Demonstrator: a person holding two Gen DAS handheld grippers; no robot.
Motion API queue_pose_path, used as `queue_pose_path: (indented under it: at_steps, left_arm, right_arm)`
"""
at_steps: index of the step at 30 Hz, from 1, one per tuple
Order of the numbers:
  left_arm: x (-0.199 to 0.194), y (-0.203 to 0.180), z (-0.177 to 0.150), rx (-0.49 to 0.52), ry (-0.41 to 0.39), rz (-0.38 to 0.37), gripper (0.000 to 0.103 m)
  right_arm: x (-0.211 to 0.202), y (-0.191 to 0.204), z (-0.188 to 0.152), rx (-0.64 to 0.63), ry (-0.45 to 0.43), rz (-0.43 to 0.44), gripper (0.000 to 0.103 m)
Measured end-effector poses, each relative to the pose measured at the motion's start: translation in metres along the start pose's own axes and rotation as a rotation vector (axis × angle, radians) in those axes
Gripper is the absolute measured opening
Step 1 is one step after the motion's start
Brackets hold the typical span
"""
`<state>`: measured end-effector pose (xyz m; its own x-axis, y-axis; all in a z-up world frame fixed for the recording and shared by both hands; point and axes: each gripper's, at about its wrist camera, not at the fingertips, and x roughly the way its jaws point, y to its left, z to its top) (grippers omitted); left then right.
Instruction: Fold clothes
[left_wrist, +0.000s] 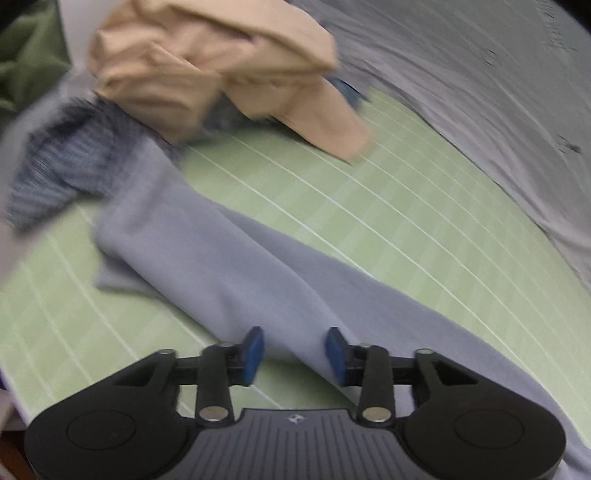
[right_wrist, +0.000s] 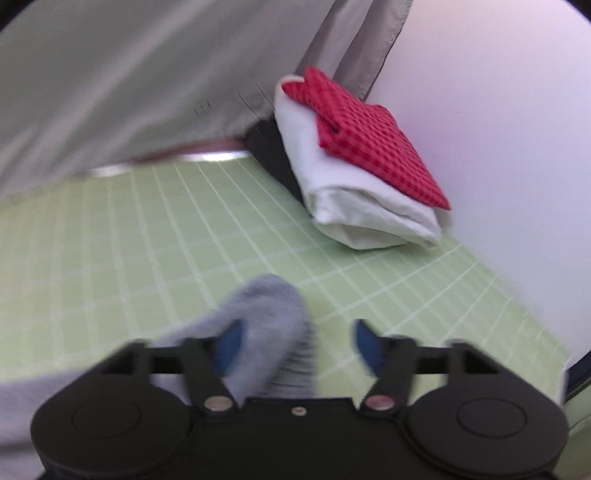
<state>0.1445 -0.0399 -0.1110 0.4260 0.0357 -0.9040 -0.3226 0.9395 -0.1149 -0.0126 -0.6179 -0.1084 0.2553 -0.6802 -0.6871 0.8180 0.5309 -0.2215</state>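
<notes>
soft grey garment (left_wrist: 236, 266), long rumpled roll on gridded green mat (left_wrist: 406, 236) | left hand-held gripper (left_wrist: 294, 355) apart, straddling it | right hand-held gripper (right_wrist: 295, 345) apart, grey fold between fingers

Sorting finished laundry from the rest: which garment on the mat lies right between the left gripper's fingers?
The light blue-grey garment, stretched long across the green mat between the open left gripper. The tan garment and dark blue knit lie crumpled beyond.

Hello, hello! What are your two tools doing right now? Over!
Left tool open, straddling long grey-blue cloth. Right tool open, grey cloth bunched between its fingers. Crumpled tan garment heaped ahead on green grid mat.
</notes>
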Motion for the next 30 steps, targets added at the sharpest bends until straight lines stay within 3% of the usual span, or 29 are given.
queue_pose_path:
  at_steps: [1, 3, 5, 7, 13, 19, 22, 25, 26, 27, 28, 29, 30]
  left_arm:
    - [0.001, 0.005, 0.006, -0.010, -0.007, 0.022, 0.050]
    - [0.003, 0.012, 0.016, -0.030, -0.014, 0.045, 0.064]
    - [0.011, 0.016, 0.027, -0.033, -0.011, 0.044, 0.074]
    - [0.021, 0.017, 0.035, -0.032, 0.000, 0.050, 0.075]
    - [0.047, 0.012, 0.049, -0.029, 0.041, 0.040, 0.078]
    - [0.071, 0.004, 0.055, -0.023, 0.080, 0.035, 0.078]
    - [0.076, -0.003, 0.056, -0.004, 0.073, 0.048, 0.080]
    - [0.076, -0.008, 0.054, 0.018, 0.058, 0.069, 0.075]
    - [0.075, -0.010, 0.053, 0.028, 0.053, 0.083, 0.064]
    - [0.074, -0.013, 0.051, 0.045, 0.047, 0.114, 0.052]
    - [0.073, -0.015, 0.050, 0.060, 0.041, 0.136, 0.048]
    - [0.071, -0.016, 0.049, 0.068, 0.032, 0.134, 0.035]
    - [0.069, -0.016, 0.048, 0.076, 0.025, 0.133, 0.016]
  right_arm:
    - [-0.003, 0.005, 0.000, 0.009, -0.004, 0.024, 0.091]
    - [-0.009, 0.016, 0.000, 0.027, -0.012, 0.072, 0.103]
    - [-0.014, 0.026, 0.000, 0.045, -0.020, 0.119, 0.103]
    - [-0.018, 0.037, 0.000, 0.060, -0.022, 0.165, 0.103]
    - [-0.003, 0.074, -0.013, 0.070, 0.080, 0.212, 0.103]
    - [0.006, 0.089, -0.018, 0.047, 0.154, 0.203, 0.102]
    - [0.007, 0.089, -0.018, 0.064, 0.166, 0.208, 0.096]
    - [0.006, 0.088, -0.018, 0.074, 0.171, 0.210, 0.085]
    - [0.004, 0.087, -0.017, 0.073, 0.166, 0.208, 0.078]
    - [0.003, 0.087, -0.016, 0.071, 0.158, 0.206, 0.065]
    - [0.002, 0.087, -0.015, 0.067, 0.151, 0.206, 0.056]
    - [0.001, 0.086, -0.014, 0.061, 0.148, 0.212, 0.031]
    - [0.001, 0.085, -0.013, 0.056, 0.146, 0.218, 0.010]
